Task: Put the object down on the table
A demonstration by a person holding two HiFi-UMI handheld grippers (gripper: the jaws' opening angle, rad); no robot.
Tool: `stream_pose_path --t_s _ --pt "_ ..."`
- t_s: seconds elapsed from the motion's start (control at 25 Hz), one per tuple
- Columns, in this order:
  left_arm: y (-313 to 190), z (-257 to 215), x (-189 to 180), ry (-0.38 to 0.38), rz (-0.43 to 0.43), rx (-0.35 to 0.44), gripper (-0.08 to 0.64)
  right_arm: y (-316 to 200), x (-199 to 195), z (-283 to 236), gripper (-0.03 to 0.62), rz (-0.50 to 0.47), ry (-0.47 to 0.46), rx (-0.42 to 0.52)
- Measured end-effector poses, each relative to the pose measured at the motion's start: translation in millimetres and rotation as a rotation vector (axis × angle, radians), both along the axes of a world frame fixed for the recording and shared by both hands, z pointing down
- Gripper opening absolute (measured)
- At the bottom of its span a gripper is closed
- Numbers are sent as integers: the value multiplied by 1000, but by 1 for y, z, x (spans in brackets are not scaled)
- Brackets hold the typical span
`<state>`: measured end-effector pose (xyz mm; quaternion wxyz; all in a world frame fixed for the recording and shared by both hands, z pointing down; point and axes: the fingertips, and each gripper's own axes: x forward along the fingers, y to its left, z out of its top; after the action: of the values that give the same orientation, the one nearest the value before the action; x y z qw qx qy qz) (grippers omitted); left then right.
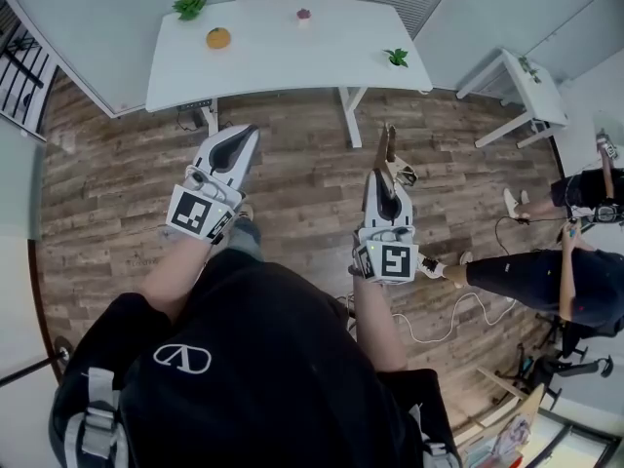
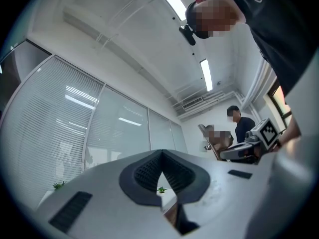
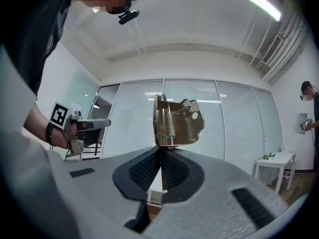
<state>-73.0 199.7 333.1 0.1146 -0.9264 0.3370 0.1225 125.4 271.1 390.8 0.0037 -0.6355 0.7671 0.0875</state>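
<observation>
Brown wood-plank floor (image 1: 117, 203) fills most of the head view. A long white rectangular table (image 1: 283, 57) stands at the far side against a pale wall. A smaller white table (image 1: 531, 91) stands off to the right.

The person holding the rig, in a black shirt (image 1: 253, 359), stands on the floor short of the long table, both forearms out in front. A second person in dark clothes (image 1: 546, 271) sits at the right edge. A thin white cable (image 1: 458, 315) loops on the floor near them.

Left gripper (image 1: 246, 136): white body, dark pads, angled up and to the right, over the floor. In the left gripper view the jaw tips meet. Nothing is between them, so it is closed and empty.

Right gripper (image 1: 383, 175): points straight ahead toward the long table, over the floor. In the right gripper view the jaws are pinched together on the lower edge of a brass-coloured folded sheet-metal piece with a coil spring (image 3: 177, 121). The piece stands upright above the jaw tips and is held clear in the air. In the head view it juts past the tips, near the table's right leg. It is not on the table and touches nothing but the pads.

On the long table, well apart from each other:
- a round orange object (image 1: 218, 38), left of centre;
- a green potted plant (image 1: 190, 5) at the far left corner;
- a smaller green plant (image 1: 397, 58) near the right edge;
- a tiny pink-topped item (image 1: 303, 14) at the far edge, too small to identify.
</observation>
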Motion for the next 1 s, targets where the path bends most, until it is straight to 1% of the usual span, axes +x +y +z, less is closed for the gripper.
stream_pose_path --t_s 0.16,0.32,0.44,0.6,0.8,1.0 --pt "-43 5 14 7 15 3 5 -38 9 8 8 1 1 -1" --pt "-107 13 32 23 39 2 5 -95 14 16 8 -4 14 -10" --pt "-168 15 44 26 63 -3 5 -149 22 19 8 16 12 -17" --pt "-258 8 60 24 103 -2 5 -232 34 10 8 50 30 -12" --pt "-362 1 79 26 151 -6 5 -332 41 1 8 69 44 -12" --pt "-444 1 92 35 196 -12 5 -413 42 -3 8 78 50 -12"
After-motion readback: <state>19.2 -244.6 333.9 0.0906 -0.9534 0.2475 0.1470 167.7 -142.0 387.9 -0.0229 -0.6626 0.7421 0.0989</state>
